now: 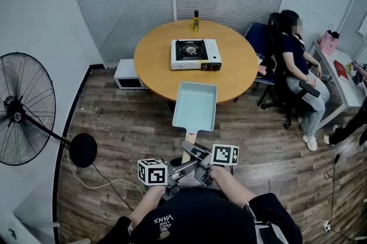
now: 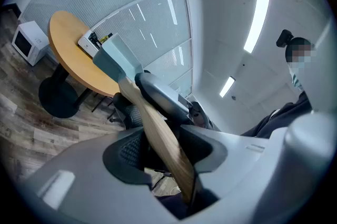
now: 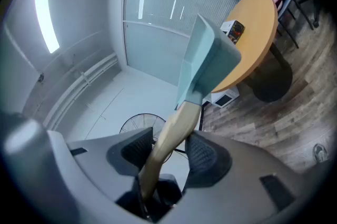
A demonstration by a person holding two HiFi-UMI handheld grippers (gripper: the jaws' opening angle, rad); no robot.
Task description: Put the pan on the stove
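A pale blue rectangular pan point(image 1: 195, 106) hangs in the air in front of the round wooden table point(image 1: 155, 65), its wooden handle point(image 1: 188, 150) pointing back at me. My left gripper point(image 1: 184, 167) and right gripper point(image 1: 198, 155) are both shut on that handle, close together. In the left gripper view the handle point(image 2: 158, 128) runs between the pads of the gripper point(image 2: 160, 146), and the pan point(image 2: 118, 57) is beyond. The right gripper view shows the same for its gripper point(image 3: 168, 152), handle point(image 3: 171, 133) and pan point(image 3: 205, 65). The white gas stove point(image 1: 195, 54) sits mid-table, burner bare.
A small yellow bottle point(image 1: 195, 21) stands behind the stove. A person point(image 1: 298, 56) sits on an office chair at the table's right. A black floor fan point(image 1: 23, 108) stands at the left, and a white box point(image 1: 129, 73) sits on the floor by the table. Cables lie on the floor.
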